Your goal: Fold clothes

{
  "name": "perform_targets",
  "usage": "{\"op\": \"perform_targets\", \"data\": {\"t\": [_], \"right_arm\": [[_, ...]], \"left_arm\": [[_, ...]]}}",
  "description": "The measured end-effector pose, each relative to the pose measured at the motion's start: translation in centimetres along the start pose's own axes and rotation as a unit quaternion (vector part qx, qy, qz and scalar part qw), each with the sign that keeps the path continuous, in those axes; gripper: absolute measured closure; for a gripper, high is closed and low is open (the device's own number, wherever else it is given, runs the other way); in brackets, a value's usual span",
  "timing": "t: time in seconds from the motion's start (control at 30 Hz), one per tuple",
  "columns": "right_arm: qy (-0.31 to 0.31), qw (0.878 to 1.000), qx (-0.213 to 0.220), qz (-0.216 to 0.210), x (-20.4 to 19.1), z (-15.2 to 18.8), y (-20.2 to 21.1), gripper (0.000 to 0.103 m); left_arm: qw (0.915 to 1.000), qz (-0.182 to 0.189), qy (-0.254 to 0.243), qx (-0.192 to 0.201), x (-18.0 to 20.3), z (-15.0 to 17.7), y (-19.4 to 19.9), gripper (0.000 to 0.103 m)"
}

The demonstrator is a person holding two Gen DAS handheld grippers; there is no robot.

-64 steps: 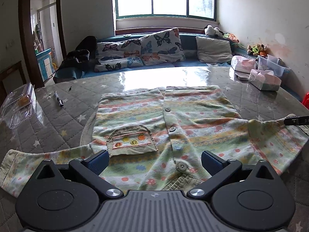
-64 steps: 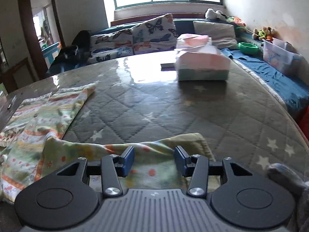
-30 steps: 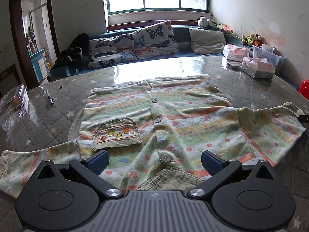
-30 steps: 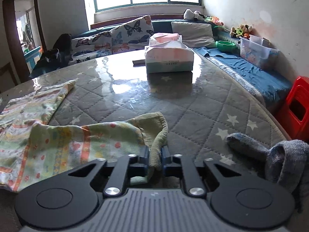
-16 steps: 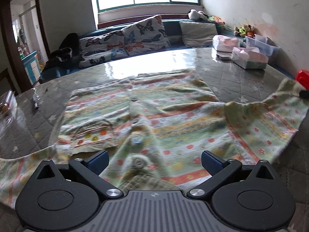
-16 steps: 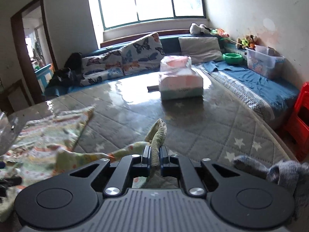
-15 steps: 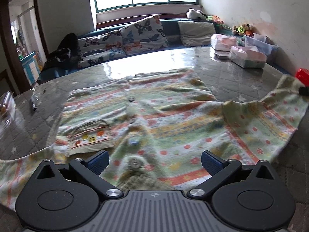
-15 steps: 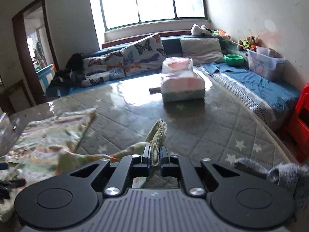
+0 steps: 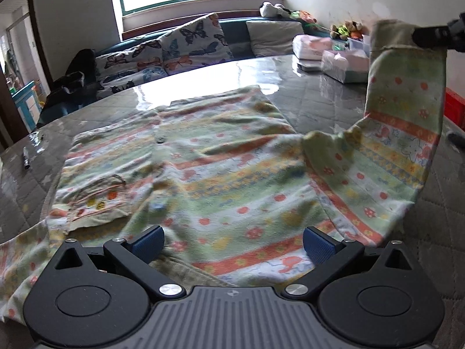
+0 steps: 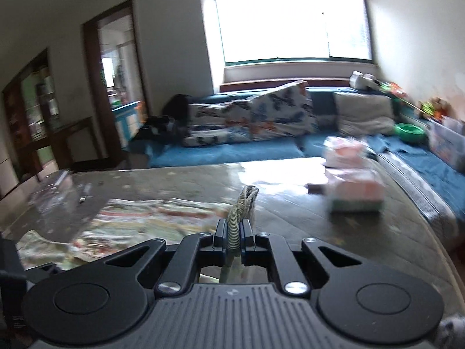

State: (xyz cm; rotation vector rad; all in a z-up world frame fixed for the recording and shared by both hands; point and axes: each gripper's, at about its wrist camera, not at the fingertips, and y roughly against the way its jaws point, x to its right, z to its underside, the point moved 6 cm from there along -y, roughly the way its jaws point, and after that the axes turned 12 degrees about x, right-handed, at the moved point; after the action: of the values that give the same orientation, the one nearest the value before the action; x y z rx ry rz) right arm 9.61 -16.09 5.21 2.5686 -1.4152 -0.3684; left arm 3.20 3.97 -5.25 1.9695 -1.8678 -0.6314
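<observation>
A small striped, flower-print shirt (image 9: 209,171) with buttons and a chest pocket lies spread on the quilted table (image 9: 319,107). Its right sleeve (image 9: 404,110) is lifted off the table, held by the cuff. My right gripper (image 10: 234,237) is shut on that ribbed cuff (image 10: 242,206); in the left wrist view it shows as a dark tip (image 9: 436,36) at the top right. My left gripper (image 9: 232,240) stands wide open just above the shirt's collar end, with nothing between its blue pads. The shirt's body (image 10: 151,218) lies to the left in the right wrist view.
Tissue packs (image 9: 343,61) stand at the table's far right, seen also as blurred tissue packs (image 10: 354,186) in the right wrist view. A pen (image 9: 26,157) lies at the left. A sofa with butterfly cushions (image 9: 174,49) runs behind the table. A red stool (image 9: 454,107) stands at the right.
My right gripper has risen, lifting the sleeve by its cuff off the table into the air. My left gripper has crept slightly along the shirt and stays open.
</observation>
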Motion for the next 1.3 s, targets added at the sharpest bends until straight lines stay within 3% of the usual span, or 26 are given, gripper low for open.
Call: {"op": "perform_targets", "data": {"t": [0.37,0.8,0.93,1.07,1.3], "right_arm": [[0.068,0.992,-0.025,-0.107,-11.3,-0.8,-4.7,0.095],[0.127,0.968,-0.083,-0.198,-22.2,2.9,-8.4,0.095],[0.131,0.963,-0.095,-0.215,-23.5,3.8,-8.6,0.086],[0.137,0.962,-0.09,-0.219,-23.4,3.6,-8.2,0.085],[0.155,0.962,-0.122,-0.191,-19.6,4.9,-7.9,0.083]], "left_arm": [[0.9952,-0.065,0.067,0.028,-7.6,0.2,3.3,0.0],[0.9816,-0.137,0.131,0.028,-15.6,3.0,6.2,0.0],[0.9783,-0.15,0.141,0.028,-16.9,3.4,6.7,0.0],[0.9757,-0.159,0.147,0.03,-17.8,3.4,6.8,0.0],[0.9756,-0.148,0.156,0.044,-17.5,2.5,6.9,0.0]]}}
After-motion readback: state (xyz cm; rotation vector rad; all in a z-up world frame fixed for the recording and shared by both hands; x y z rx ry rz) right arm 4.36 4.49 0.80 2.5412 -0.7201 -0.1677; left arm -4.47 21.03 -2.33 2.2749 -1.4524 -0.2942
